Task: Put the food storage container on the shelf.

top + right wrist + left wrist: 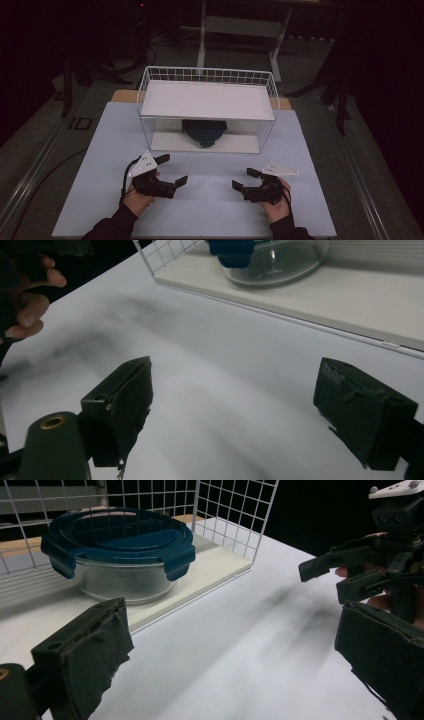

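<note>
High view: container (203, 132) beyond fingers (181, 180)

The clear glass container (122, 577) wears a dark blue lid (117, 537). The wire rack (207, 107) is white with a grid pattern. Both grippers, the left gripper (174, 170) and the right gripper (245, 178), are black over a pale blue-white table (200, 210).

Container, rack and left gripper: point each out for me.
container (125, 580), left gripper view, on its glass side wall
rack (207, 75), high view, on its back wire rim
left gripper (172, 170), high view, midway between its open fingertips
</note>
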A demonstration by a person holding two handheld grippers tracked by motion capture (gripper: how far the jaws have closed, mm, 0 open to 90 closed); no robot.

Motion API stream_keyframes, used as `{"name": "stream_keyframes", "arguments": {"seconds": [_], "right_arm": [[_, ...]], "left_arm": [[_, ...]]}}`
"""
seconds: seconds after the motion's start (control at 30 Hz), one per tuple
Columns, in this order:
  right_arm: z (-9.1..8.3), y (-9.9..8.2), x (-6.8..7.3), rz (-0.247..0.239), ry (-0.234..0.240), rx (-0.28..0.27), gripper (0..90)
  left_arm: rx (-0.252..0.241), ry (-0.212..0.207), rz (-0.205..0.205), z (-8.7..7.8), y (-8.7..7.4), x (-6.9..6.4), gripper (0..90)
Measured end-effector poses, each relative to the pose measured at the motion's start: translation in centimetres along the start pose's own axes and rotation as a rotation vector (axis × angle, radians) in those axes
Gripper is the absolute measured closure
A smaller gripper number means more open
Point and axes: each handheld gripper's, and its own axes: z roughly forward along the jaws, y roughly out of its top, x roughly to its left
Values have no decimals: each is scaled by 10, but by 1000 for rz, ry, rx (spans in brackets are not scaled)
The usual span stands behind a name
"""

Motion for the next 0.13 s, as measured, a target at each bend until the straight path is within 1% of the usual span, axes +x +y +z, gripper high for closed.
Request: {"name": "stream_keyframes", "arguments": {"seconds": [0.07, 0.13], "right_arm": [[0, 0, -1, 9, -1, -3, 156], [0, 0, -1, 3, -4, -1, 156]], "left_arm": [[-1, -1, -1, 0, 0, -1, 18], [1, -3, 5, 0, 0, -1, 18]]}}
